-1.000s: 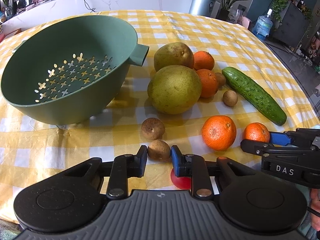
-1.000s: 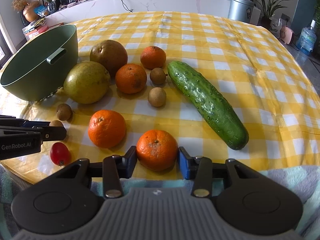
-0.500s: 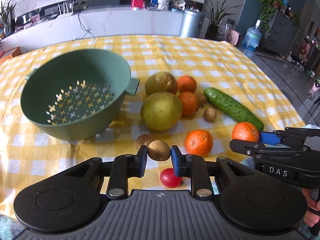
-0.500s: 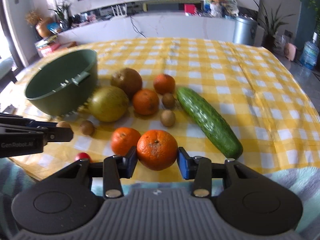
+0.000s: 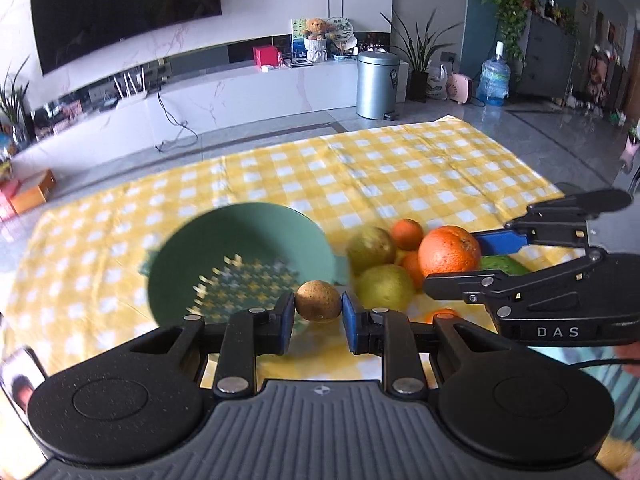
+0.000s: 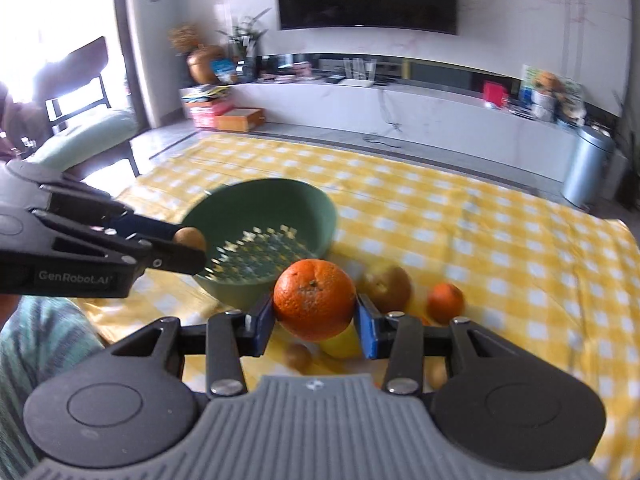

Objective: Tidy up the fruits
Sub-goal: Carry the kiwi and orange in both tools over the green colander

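Observation:
My left gripper [image 5: 318, 307] is shut on a small brown round fruit [image 5: 318, 301] and holds it high, near the right rim of the green colander [image 5: 240, 256]. My right gripper [image 6: 315, 307] is shut on an orange [image 6: 315, 299], lifted above the table just right of the colander [image 6: 260, 216]. In the right wrist view the left gripper holds the brown fruit [image 6: 191, 238] over the colander's left rim. In the left wrist view the held orange [image 5: 449, 250] shows at right.
On the yellow checked cloth [image 5: 400, 176] right of the colander lie two pears [image 5: 384, 286], more oranges [image 5: 407, 233], a cucumber [image 5: 502, 266] and small brown fruits [image 6: 298, 356]. A chair [image 6: 80, 92] stands beyond the table's left side.
Both grippers have risen well above the table with their fruits and moved toward the colander. The view is higher and blurred by motion.

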Demonstrator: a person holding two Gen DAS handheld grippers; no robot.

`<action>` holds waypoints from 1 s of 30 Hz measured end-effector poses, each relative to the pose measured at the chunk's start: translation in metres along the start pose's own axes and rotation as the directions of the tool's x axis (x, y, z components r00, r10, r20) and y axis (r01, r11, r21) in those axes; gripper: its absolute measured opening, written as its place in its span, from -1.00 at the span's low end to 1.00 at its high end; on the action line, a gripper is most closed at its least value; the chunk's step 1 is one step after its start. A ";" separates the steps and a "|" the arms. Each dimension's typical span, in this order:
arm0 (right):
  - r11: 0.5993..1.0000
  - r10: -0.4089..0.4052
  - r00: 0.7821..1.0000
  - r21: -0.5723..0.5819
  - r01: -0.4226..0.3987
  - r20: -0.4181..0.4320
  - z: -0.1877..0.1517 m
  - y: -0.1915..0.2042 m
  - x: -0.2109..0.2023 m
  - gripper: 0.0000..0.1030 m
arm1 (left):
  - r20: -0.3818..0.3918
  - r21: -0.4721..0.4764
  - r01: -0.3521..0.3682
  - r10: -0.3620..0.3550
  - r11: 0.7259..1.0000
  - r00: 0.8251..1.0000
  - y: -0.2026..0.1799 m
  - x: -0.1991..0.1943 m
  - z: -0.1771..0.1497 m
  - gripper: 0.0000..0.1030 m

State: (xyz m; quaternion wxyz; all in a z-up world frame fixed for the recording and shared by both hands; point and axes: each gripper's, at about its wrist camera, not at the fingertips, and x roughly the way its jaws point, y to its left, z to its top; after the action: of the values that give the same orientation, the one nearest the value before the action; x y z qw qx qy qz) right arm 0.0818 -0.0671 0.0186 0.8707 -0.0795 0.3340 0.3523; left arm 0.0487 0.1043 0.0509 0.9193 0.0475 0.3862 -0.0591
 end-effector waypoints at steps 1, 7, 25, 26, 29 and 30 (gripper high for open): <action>1.000 0.026 1.000 -0.012 -0.026 -0.004 0.008 0.003 0.006 -0.23 | -0.010 0.012 -0.001 0.001 1.000 1.000 0.006 0.002 0.004 -0.45; 0.980 0.123 0.987 -0.147 -0.137 -0.101 0.050 0.027 0.060 -0.23 | -0.135 -0.003 0.034 -0.034 0.999 0.990 0.050 0.039 0.025 -0.45; 0.927 0.140 0.850 -0.234 -0.292 -0.508 0.070 0.039 0.212 -0.23 | -0.489 -0.046 0.061 -0.076 0.997 0.869 0.101 0.154 0.010 -0.45; 0.926 0.136 0.843 -0.236 -0.295 -0.520 0.069 0.040 0.216 -0.23 | -0.500 -0.043 0.063 -0.076 0.997 0.863 0.101 0.157 0.009 -0.45; 0.917 0.136 0.824 -0.244 -0.314 -0.549 0.067 0.043 0.226 -0.22 | -0.514 -0.012 0.048 -0.047 0.999 0.856 0.097 0.163 0.008 -0.44; 0.916 0.148 0.817 -0.233 -0.325 -0.558 0.067 0.043 0.227 -0.22 | -0.515 -0.002 0.049 -0.043 0.999 0.856 0.097 0.163 0.009 -0.44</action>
State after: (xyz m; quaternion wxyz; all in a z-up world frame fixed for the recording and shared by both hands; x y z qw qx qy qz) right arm 0.2082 0.1174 -0.0708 0.6686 -0.2699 0.5068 0.4725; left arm 0.1821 0.1873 -0.0557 0.7809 0.0575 0.6183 -0.0682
